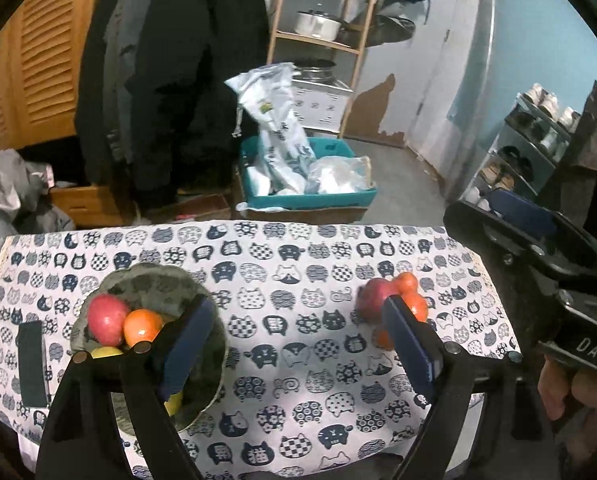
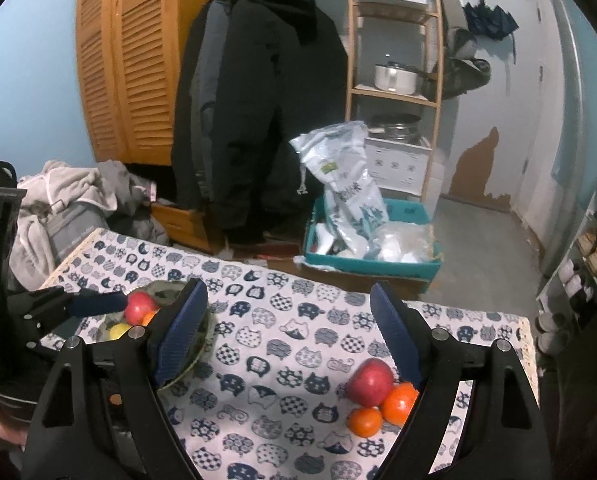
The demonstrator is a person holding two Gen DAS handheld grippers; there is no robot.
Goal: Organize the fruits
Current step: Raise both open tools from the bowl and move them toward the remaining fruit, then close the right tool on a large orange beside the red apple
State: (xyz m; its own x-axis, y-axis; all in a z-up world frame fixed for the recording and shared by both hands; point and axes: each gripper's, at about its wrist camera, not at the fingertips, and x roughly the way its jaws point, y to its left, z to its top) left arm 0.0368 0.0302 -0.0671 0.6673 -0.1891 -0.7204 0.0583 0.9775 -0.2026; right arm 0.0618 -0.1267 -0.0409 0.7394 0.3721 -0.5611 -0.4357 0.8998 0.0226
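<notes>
While we hold both grippers above the cat-print cloth (image 2: pixel 282 360), the left gripper (image 1: pixel 298 340) and right gripper (image 2: pixel 286 332) stand apart, empty. Farther on, one apple (image 2: pixel 369 381) and two oranges (image 2: pixel 398 402) lie touching; the bowl (image 1: pixel 154 280) holds another apple (image 1: pixel 105 318), an orange (image 1: pixel 140 325) and something yellow.

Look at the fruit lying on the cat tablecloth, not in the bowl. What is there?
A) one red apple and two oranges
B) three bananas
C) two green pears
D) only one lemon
A: on the tablecloth, away from the bowl, a red apple lies touching two oranges; the right wrist view shows no other fruit beside them.
</notes>
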